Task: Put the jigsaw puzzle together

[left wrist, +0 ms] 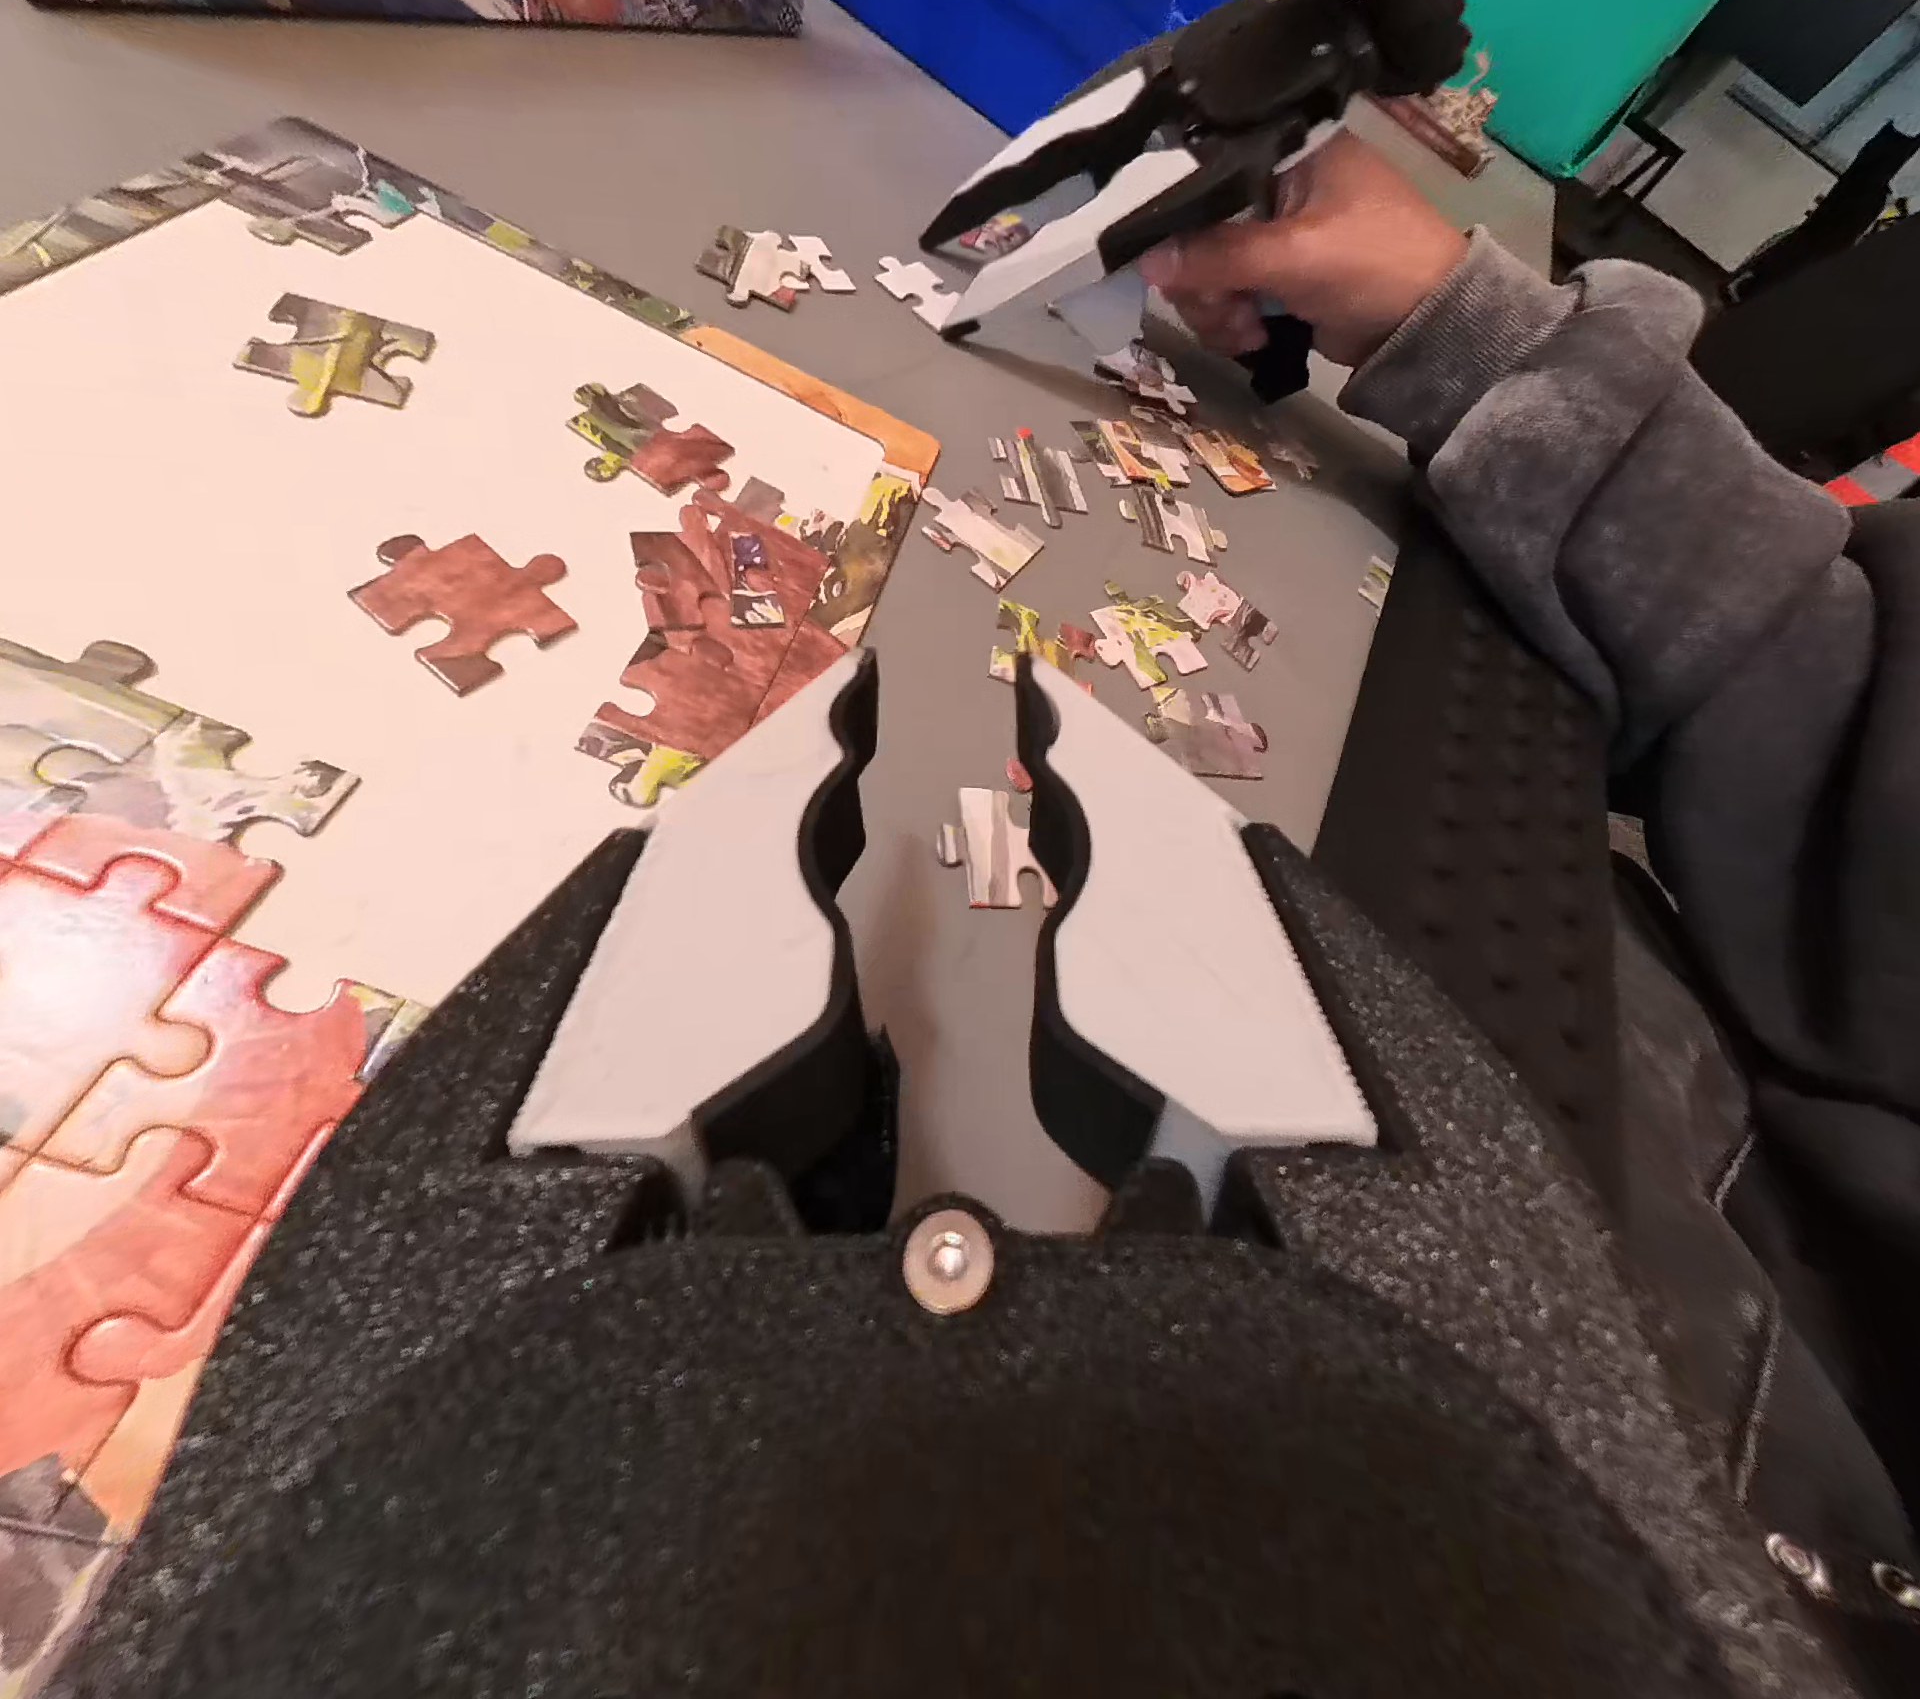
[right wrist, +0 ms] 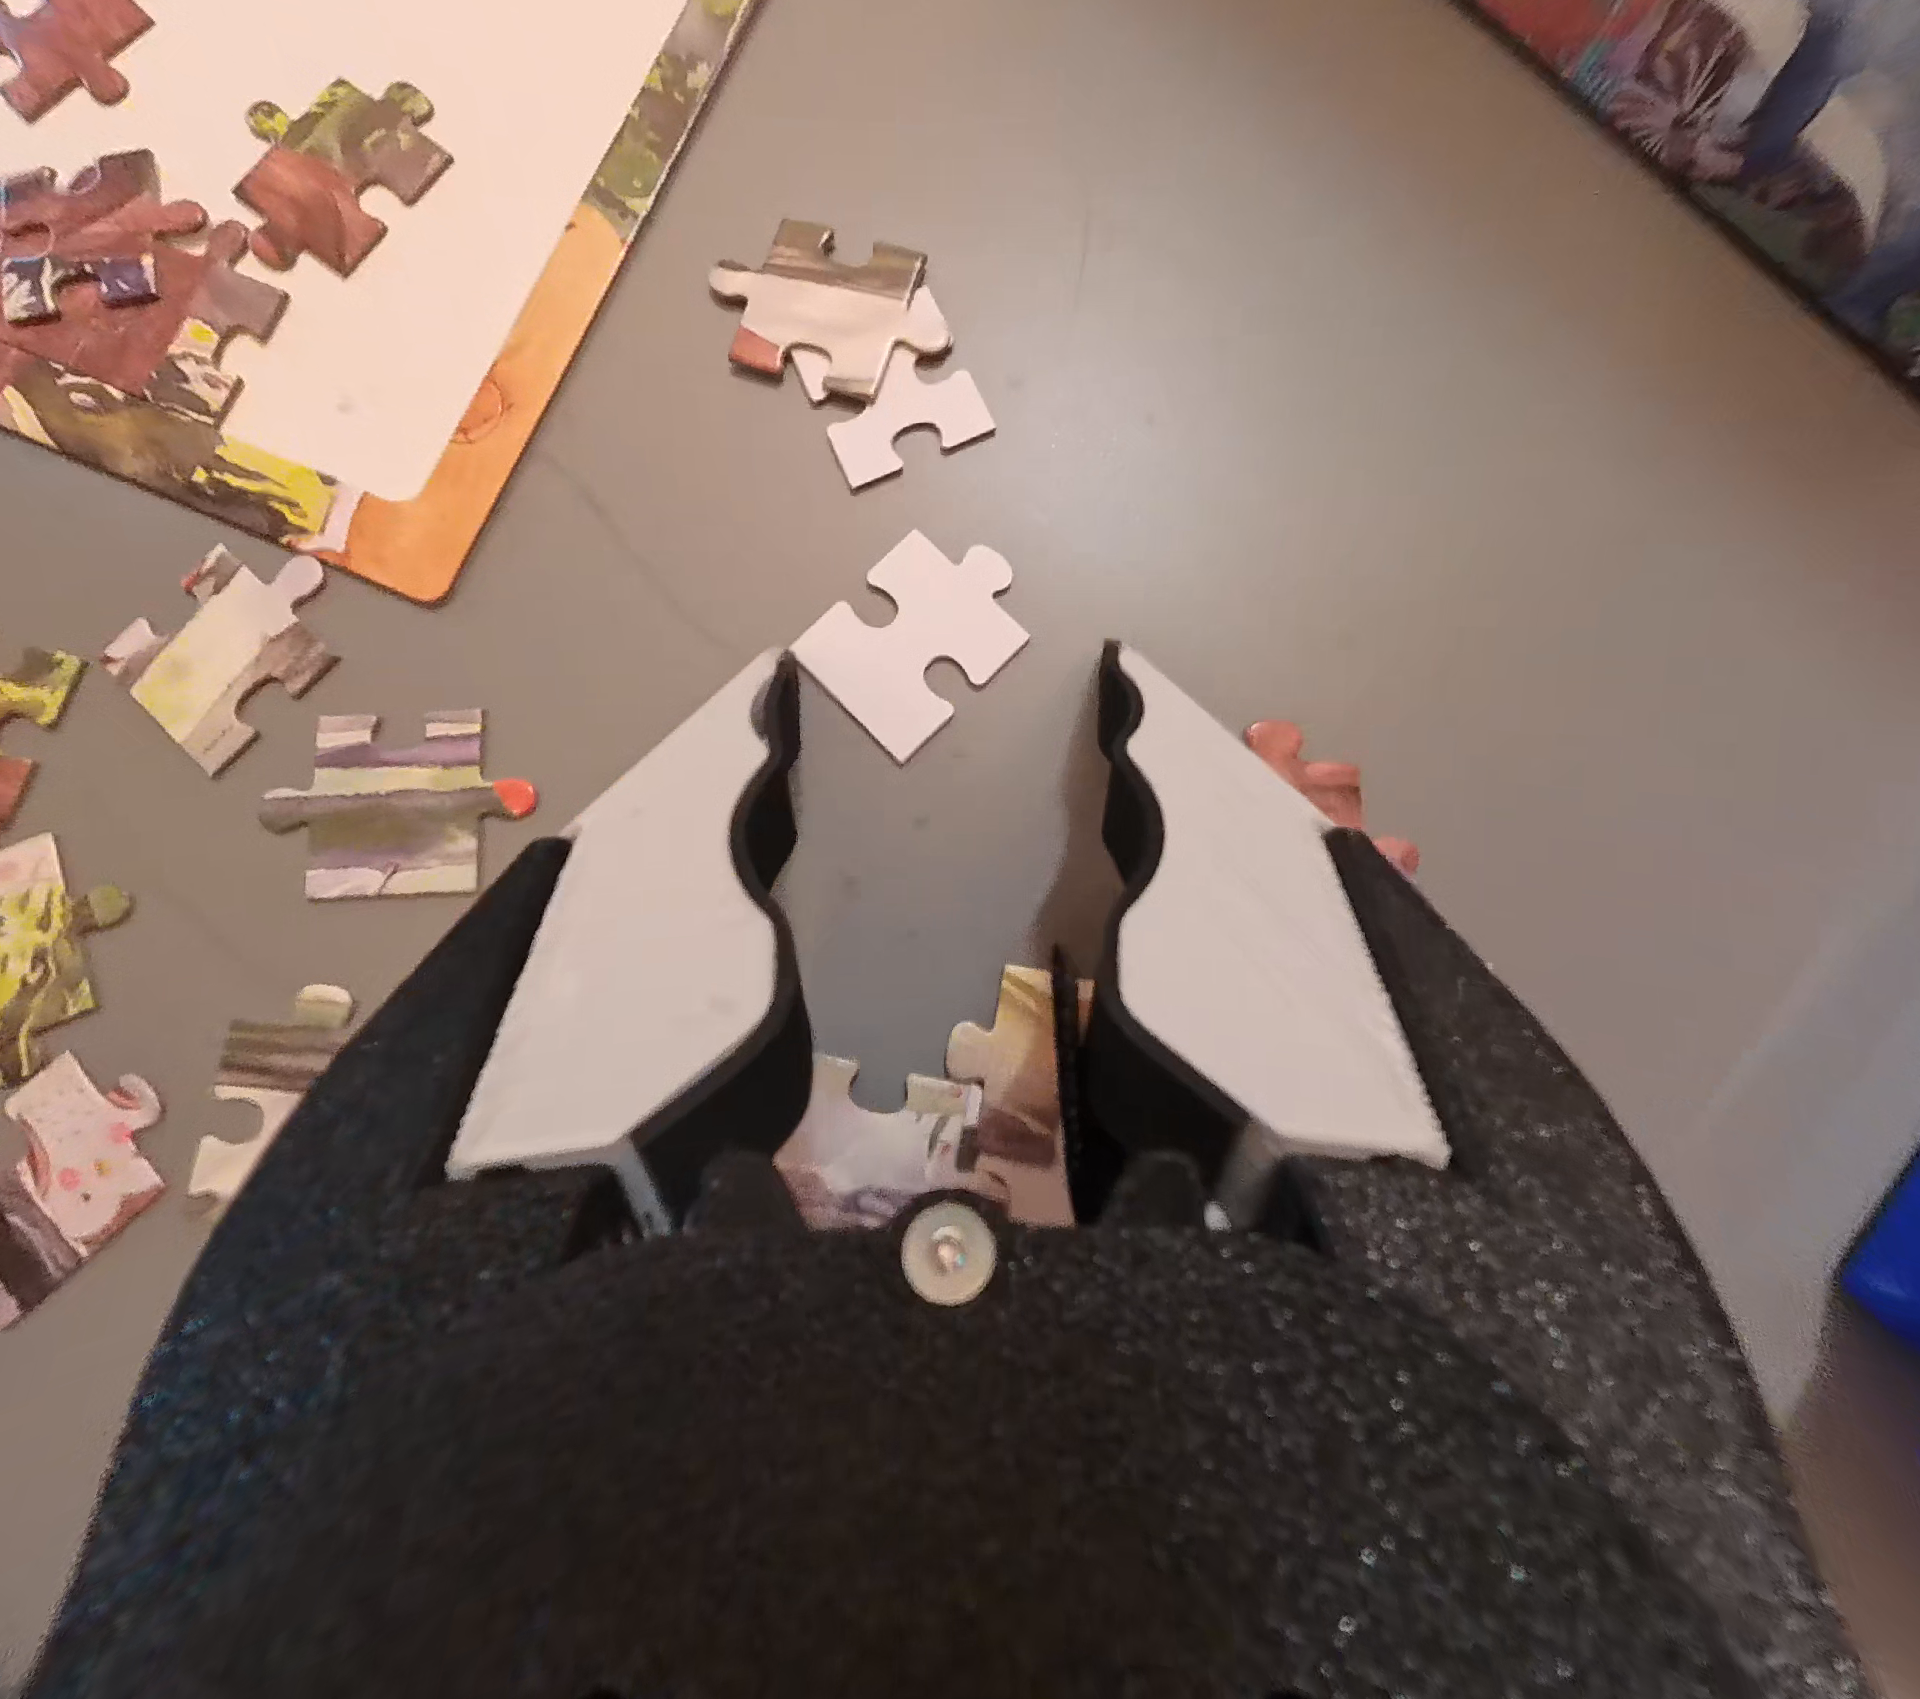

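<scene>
Most of the jigsaw remains undone: the puzzle tray (left wrist: 582, 361) shows a joined red section at its near corner (left wrist: 135, 1026) and a few loose pieces on bare white, while many pieces (left wrist: 1143, 610) lie scattered on the grey table (right wrist: 1299, 299). Your right gripper (right wrist: 945, 662) stands wide apart, empty, around a face-down white piece (right wrist: 920, 647). Your left gripper (left wrist: 945, 673) hovers narrowly parted, holding nothing.
</scene>
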Available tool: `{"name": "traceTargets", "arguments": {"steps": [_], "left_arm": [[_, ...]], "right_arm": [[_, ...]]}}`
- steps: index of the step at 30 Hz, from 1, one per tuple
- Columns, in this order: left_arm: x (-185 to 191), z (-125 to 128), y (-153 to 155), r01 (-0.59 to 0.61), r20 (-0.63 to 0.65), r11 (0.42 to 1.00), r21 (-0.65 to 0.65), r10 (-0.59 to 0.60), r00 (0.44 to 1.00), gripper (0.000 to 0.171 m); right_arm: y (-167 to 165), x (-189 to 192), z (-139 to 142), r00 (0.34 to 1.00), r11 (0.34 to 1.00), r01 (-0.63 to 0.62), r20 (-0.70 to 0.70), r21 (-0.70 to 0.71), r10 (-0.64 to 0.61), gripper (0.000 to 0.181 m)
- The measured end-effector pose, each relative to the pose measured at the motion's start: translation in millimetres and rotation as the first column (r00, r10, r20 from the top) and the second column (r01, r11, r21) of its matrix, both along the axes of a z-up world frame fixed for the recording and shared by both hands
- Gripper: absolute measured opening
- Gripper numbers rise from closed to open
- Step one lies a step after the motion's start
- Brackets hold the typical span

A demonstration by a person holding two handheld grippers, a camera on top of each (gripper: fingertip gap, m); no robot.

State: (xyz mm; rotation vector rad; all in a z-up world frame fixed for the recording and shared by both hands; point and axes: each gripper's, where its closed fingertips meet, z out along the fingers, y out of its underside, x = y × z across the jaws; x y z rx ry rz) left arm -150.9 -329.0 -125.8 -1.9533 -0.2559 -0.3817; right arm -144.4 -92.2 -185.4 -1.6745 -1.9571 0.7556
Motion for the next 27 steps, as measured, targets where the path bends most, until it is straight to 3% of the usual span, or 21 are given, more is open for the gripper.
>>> {"name": "traceTargets", "arguments": {"steps": [12, 13, 19, 21, 23, 24, 26, 27], "left_arm": [[-2.2, 3.0, -0.6, -0.015, -0.038, 1.0, 0.017, 0.015, 0.999, 0.025], [-4.1, 4.5, -1.0, -0.023, -0.036, 0.999, 0.025, 0.024, 0.999, 0.025], [-10.4, 8.4, -2.7, -0.051, -0.023, 0.998, 0.048, 0.053, 0.998, 0.025], [-10.7, 8.8, -2.7, -0.053, -0.025, 0.997, 0.05, 0.054, 0.998, 0.025], [-11.2, 10.0, -2.7, -0.055, -0.033, 0.997, 0.055, 0.057, 0.998, 0.025], [-11.4, 11.3, -2.6, -0.056, -0.036, 0.997, 0.062, 0.058, 0.998, 0.025], [-11.2, 17.3, -2.5, -0.056, -0.04, 0.994, 0.091, 0.06, 0.997, 0.025], [-10.4, 21.6, -2.5, -0.053, -0.037, 0.992, 0.113, 0.057, 0.998, 0.026]], "right_arm": [[1.8, -3.8, 2.3, 1.0, 1.0, -0.018, -0.026, -0.011, 0.018, 0.033], [-0.2, -2.9, 3.1, 0.999, 0.999, -0.029, -0.03, -0.032, 0.028, 0.015], [-6.2, -1.7, 14.6, 0.996, 0.988, -0.027, -0.084, -0.152, 0.015, 0.015], [-18.5, -2.6, 29.2, 0.99, 0.963, -0.064, -0.141, -0.263, 0.027, 0.014], [-39.5, -2.5, 53.4, 0.973, 0.89, -0.149, -0.227, -0.431, 0.053, 0.014], [-53.7, -1.3, 70.1, 0.957, 0.821, -0.217, -0.282, -0.527, 0.071, 0.014], [-81.0, 3.8, 114.0, 0.901, 0.617, -0.383, -0.426, -0.688, 0.084, 0.014], [-94.7, 11.2, 139.4, 0.861, 0.461, -0.481, -0.501, -0.745, 0.088, 0.014]]}}
